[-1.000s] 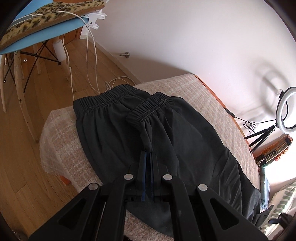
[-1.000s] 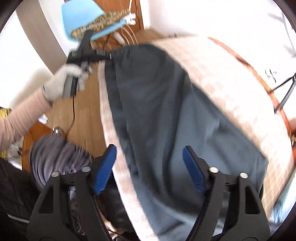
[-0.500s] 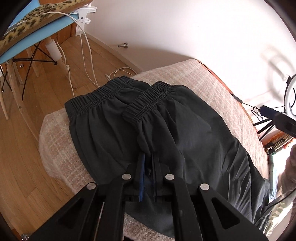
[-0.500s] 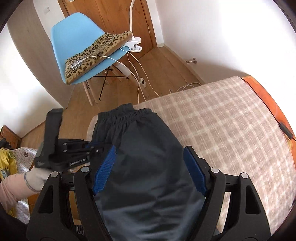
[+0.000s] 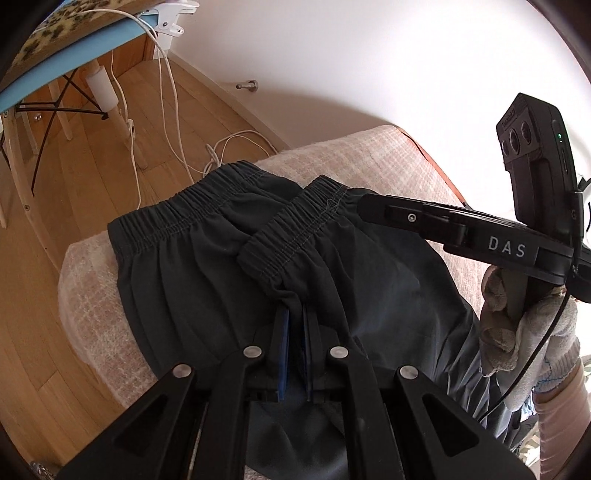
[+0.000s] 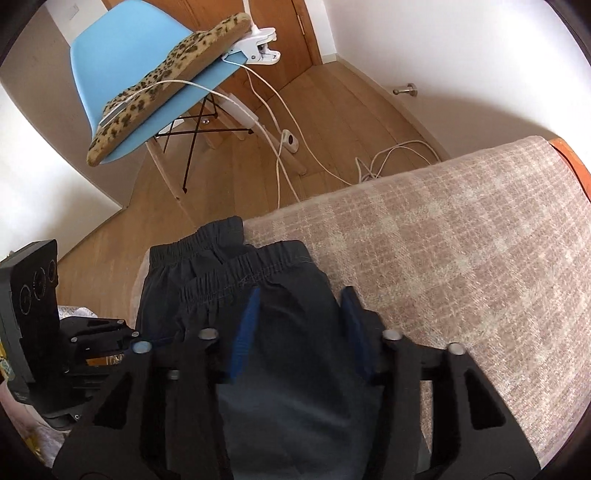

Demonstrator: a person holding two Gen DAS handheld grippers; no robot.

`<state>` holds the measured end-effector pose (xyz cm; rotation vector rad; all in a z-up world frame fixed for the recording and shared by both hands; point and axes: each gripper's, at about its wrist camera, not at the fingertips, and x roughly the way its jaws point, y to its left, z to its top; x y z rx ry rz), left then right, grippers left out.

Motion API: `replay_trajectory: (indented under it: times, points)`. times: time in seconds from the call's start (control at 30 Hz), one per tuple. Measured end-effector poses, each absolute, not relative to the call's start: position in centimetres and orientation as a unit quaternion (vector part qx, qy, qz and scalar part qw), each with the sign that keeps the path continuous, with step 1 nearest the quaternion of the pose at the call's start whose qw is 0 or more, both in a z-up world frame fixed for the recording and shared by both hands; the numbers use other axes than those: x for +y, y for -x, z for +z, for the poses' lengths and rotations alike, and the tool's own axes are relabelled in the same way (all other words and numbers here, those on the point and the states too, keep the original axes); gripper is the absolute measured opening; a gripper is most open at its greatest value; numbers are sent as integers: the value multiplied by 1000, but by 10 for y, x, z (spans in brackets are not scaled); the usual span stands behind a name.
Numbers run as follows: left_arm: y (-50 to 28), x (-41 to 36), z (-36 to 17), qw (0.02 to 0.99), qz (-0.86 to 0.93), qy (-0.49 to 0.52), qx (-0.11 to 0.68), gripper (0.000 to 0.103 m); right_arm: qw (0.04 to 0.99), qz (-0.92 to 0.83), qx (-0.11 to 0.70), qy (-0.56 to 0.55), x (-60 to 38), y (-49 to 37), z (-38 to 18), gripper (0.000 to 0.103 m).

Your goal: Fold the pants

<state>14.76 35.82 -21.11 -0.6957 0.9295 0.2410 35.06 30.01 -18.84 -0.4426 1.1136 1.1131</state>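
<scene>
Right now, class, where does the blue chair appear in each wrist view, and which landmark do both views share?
Left wrist view: blue chair at the top left edge, seat only.
Right wrist view: blue chair upper left, whole shell showing.
Shared landmark: the white clip on its seat edge.

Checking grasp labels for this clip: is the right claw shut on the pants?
No. The right claw hangs open over the pants, its blue fingers spread apart with dark fabric showing between them.

Spread right tongs (image 6: 301, 310) over dark pants (image 6: 295, 387)
</scene>
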Motion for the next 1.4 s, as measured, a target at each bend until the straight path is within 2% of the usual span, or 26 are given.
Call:
replay_trajectory:
  times: [0.07, 0.17, 0.67, 0.77, 0.87, 0.93, 1.0, 1.07, 1.4]
  points:
    - [-148, 355, -210, 830, 116, 322, 441, 4, 687, 496, 486, 214, 300, -346, -185, 10]
    - [-150, 350, -208, 831, 119, 309, 446, 4, 693, 499, 474, 215, 298, -342, -180, 8]
    - [-164, 352, -209, 836, 126, 289, 449, 5, 698, 496, 474, 204, 299, -350, -178, 8]
    - [-163, 360, -211, 831, 117, 319, 440, 5, 696, 493, 484, 194, 301, -357, -185, 16]
    - [-156, 370, -218, 826, 101, 375, 409, 5, 692, 491, 488, 203, 307, -358, -190, 16]
    - [-152, 371, -220, 829, 93, 386, 393, 5, 694, 491, 482, 215, 309, -353, -190, 16]
    - [-147, 369, -219, 839, 92, 378, 380, 5, 697, 493, 469, 225, 309, -346, -184, 7]
    - [-141, 366, -216, 847, 92, 366, 373, 1, 702, 497, 455, 229, 308, -339, -177, 6]
    - [-92, 374, -187, 867, 123, 346, 338, 1, 698, 537, 406, 242, 349, -301, -140, 4]
